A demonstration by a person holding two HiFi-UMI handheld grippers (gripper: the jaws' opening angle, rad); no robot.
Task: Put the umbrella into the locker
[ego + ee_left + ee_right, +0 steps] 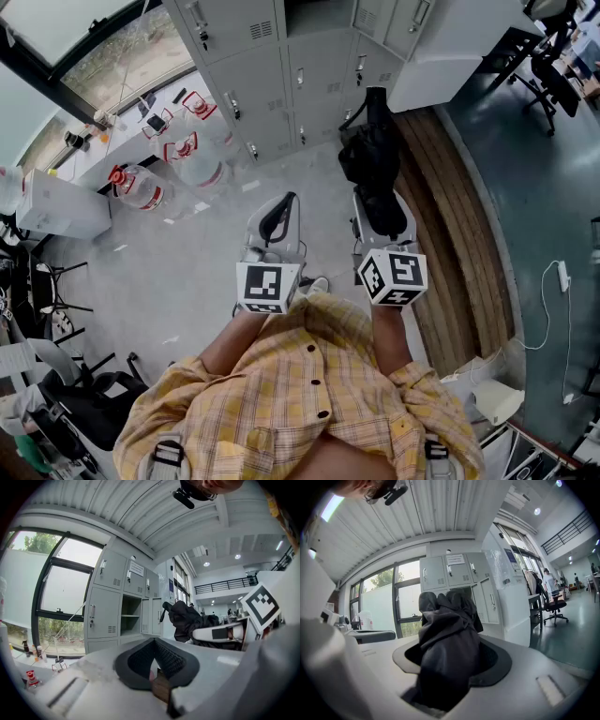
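One step done: right gripper (381, 208) clamps the umbrella (368, 155), left gripper (277, 217) closed and empty, open locker (131, 615) at 12 o'clock not yet reached.

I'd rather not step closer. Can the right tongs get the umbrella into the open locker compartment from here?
Probably not yet. The right tongs hold the umbrella and nothing blocks the open compartment, but a stretch of floor separates them from the lockers; a step forward seems needed.
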